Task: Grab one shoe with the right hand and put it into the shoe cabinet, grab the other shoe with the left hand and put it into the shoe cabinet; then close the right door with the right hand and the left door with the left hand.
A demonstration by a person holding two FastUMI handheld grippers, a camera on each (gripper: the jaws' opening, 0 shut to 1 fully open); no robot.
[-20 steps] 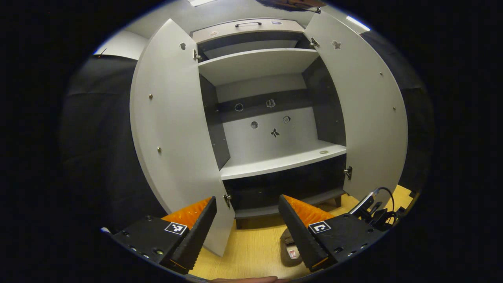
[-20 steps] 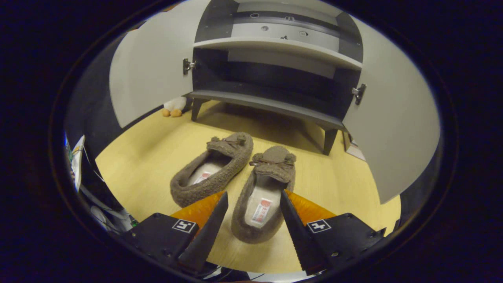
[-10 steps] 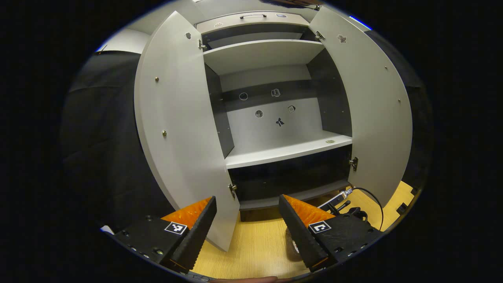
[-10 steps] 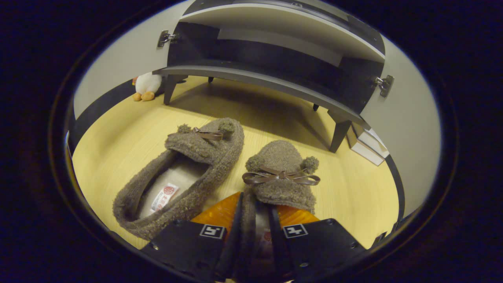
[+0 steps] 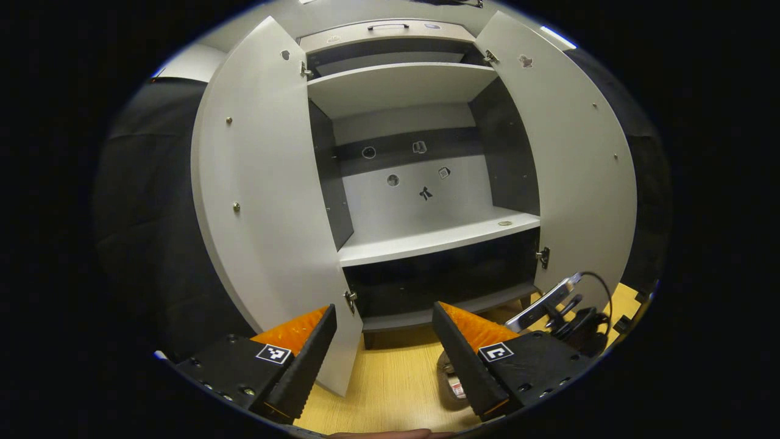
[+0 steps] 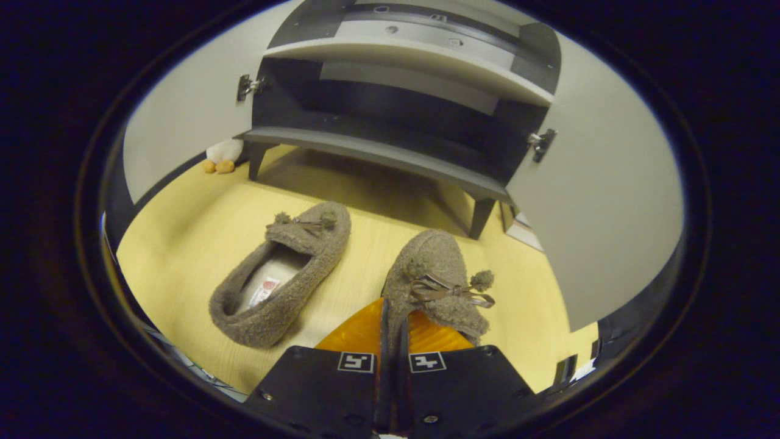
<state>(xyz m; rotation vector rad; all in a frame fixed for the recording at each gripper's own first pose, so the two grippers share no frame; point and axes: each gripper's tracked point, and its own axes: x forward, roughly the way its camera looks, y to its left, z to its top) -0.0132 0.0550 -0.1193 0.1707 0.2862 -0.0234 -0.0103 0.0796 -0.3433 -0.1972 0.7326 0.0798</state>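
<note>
In the right gripper view my right gripper (image 6: 393, 341) has its jaws clenched on the heel edge of the brown fuzzy shoe (image 6: 436, 277), whose toe with a bow points toward the cabinet. The other shoe (image 6: 283, 274) lies on the yellow wooden floor (image 6: 183, 244) to its left, a little apart from it. Beyond them stands the shoe cabinet (image 6: 390, 140) on short legs, both doors swung out. In the left gripper view my left gripper (image 5: 384, 347) hangs with its jaws released and holding nothing, facing the left door (image 5: 262, 201), the right door (image 5: 579, 183) and the pale shelf (image 5: 432, 241) between them.
</note>
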